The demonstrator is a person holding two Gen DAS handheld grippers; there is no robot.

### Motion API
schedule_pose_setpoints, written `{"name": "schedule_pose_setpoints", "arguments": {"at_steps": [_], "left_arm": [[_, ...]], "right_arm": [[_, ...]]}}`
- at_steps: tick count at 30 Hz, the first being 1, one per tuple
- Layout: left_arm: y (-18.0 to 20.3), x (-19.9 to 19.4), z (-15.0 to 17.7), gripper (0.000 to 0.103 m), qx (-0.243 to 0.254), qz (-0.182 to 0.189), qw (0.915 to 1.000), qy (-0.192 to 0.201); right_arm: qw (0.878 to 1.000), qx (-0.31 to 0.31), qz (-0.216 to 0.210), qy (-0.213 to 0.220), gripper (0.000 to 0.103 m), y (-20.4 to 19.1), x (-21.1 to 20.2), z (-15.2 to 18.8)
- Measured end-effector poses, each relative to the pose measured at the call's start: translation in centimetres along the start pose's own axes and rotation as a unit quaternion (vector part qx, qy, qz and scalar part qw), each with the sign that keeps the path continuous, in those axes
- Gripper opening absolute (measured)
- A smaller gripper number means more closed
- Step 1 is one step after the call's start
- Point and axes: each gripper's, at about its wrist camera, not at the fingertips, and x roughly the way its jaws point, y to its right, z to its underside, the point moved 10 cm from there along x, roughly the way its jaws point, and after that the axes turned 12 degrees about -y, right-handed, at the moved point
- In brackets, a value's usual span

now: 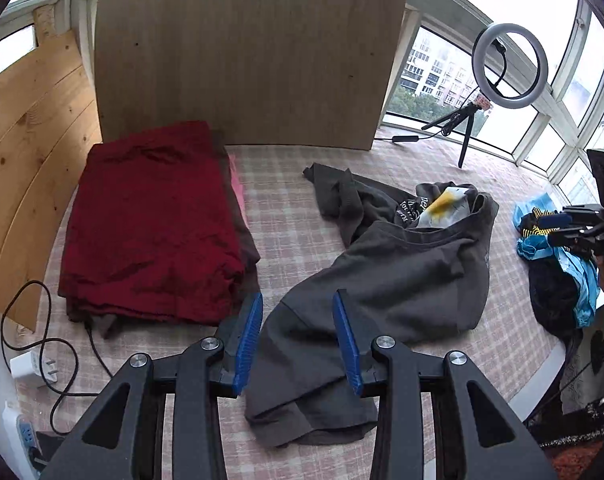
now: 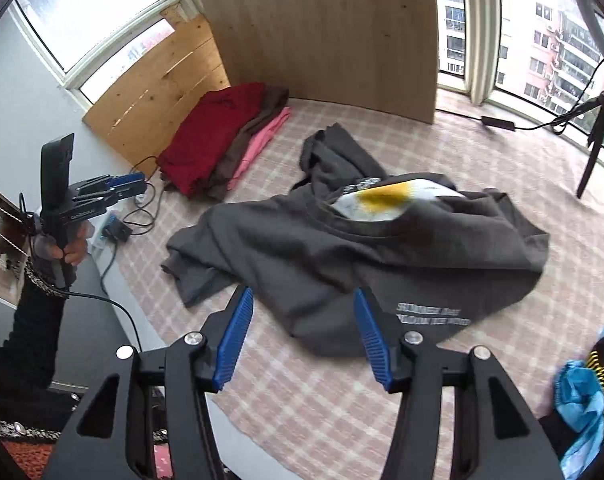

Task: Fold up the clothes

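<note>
Grey shirt [image 1: 385, 280] lies crumpled in the middle of the checked cloth [image 1: 294, 216], centre of the left wrist frame, running from lower centre up to the right. A white and yellow print [image 1: 447, 204] shows through its bunched opening at upper right. Folded stack [image 1: 150, 224] with the red piece on top sits at left, against the wooden board [image 1: 246, 48]. Blue and yellow garment [image 1: 557, 248] waits at the right edge.

Left gripper [image 1: 298, 340]: jaws spread, holding nothing, above the lower end of the shirt; the fabric shows in the gap between the blue pads, contact not evident. Right gripper [image 2: 302, 336]: jaws spread, empty, at the bottom centre of its frame, the near hem of the shirt showing between the pads, printed lettering [image 2: 433, 314] just right of the right pad.

Judgement: the step in hand is spreading the shirt flat before any fold.
- Take two separate edges, one per gripper, single layer only.
- Pinch at hem or shoulder, not a bunched fold.
- Pull apart evenly and lay it flat with sleeves out.
- Keep clear of the finished stack and the charger cable [image 1: 42, 336] at lower left.
</note>
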Motion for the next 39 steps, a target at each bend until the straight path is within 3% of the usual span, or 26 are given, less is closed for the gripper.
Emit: {"name": "schedule_pose_setpoints", "arguments": {"at_steps": [3, 6, 11, 15, 17, 19, 20, 21, 22, 25, 29, 34, 39], "left_arm": [[1.8, 5.3, -1.4, 0.04, 0.039, -0.014, 0.9978, -0.052], [2.5, 9.5, -2.5, 0.04, 0.065, -0.032, 0.9926, -0.098], [2.9, 13.3, -2.3, 0.04, 0.105, -0.072, 0.9808, -0.148], [2.6, 15.1, -1.1, 0.041, 0.104, -0.083, 0.9747, -0.18], [2.8, 15.1, -1.2, 0.041, 0.097, -0.081, 0.9769, -0.172], [3.0, 15.0, -1.1, 0.033, 0.092, -0.076, 0.9786, -0.168], [3.2, 14.9, -1.0, 0.026, 0.094, -0.076, 0.9789, -0.165], [3.4, 14.7, -0.8, 0.007, 0.096, -0.079, 0.9786, -0.164], [3.6, 14.5, -0.6, 0.005, 0.099, -0.082, 0.9784, -0.162], [4.7, 13.5, 0.2, 0.003, 0.111, -0.086, 0.9793, -0.146], [5.2, 11.3, 0.9, 0.002, 0.083, -0.074, 0.9873, -0.113], [5.4, 5.5, -0.4, 0.002, 0.036, -0.091, 0.9949, -0.025], [4.5, -2.2, -6.7, 0.002, 0.005, -0.137, 0.9878, 0.075]], "right_arm": [[0.993, -0.044, 0.11, -0.027, 0.052, 6.6, 0.1, -0.4], [0.984, -0.082, 0.151, -0.048, 0.052, 10.9, 1.6, -1.0], [0.983, -0.119, 0.122, -0.068, 0.052, 14.1, 4.7, -2.5], [0.98, -0.16, 0.083, -0.089, 0.052, 14.6, 6.9, -3.2], [0.981, -0.158, 0.075, -0.089, 0.052, 14.5, 7.1, -2.8], [0.981, -0.157, 0.067, -0.088, 0.052, 14.4, 7.4, -2.5], [0.982, -0.156, 0.063, -0.088, 0.052, 14.3, 7.5, -2.3], [0.982, -0.156, 0.059, -0.088, 0.05, 14.3, 7.6, -2.2], [0.982, -0.155, 0.055, -0.088, 0.046, 14.2, 7.7, -2.0], [0.983, -0.153, 0.043, -0.087, 0.02, 14.0, 8.1, -1.5], [0.985, -0.15, 0.027, -0.086, 0.006, 13.8, 8.5, -0.9], [0.993, -0.113, 0.043, -0.004, 0.003, 13.3, 4.3, -2.0], [0.988, -0.075, 0.07, 0.117, 0.003, 12.7, -3.9, -6.7]]}}
